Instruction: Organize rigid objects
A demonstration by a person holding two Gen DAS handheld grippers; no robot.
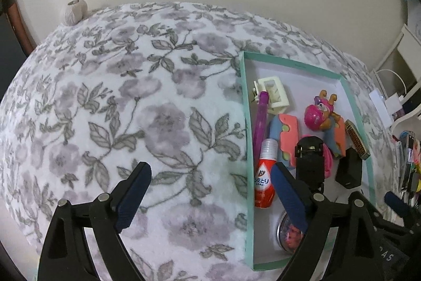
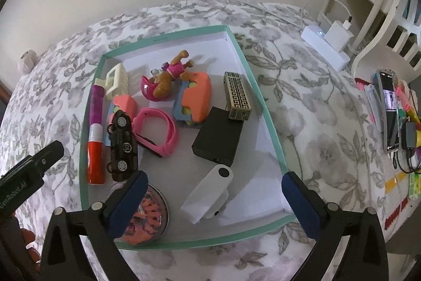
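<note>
The right gripper (image 2: 214, 182), black with blue pads, hangs spread wide and empty over the near end of the shallow teal-rimmed cardboard tray (image 2: 273, 135), with a white rounded plastic device (image 2: 208, 195) lying on the tray floor between its fingers and a round clear tin of orange bits (image 2: 147, 215) under its left finger. The left gripper (image 1: 210, 175) also gapes empty, straddling the tray's left wall beside a red-and-white squeeze bottle (image 1: 264, 175). Farther into the tray lie a black toy car (image 2: 121, 144), a pink watch band (image 2: 155, 133), a black box (image 2: 217, 140) and a gold-patterned tin (image 2: 236, 95), all on the floral blanket (image 1: 118, 96).
</note>
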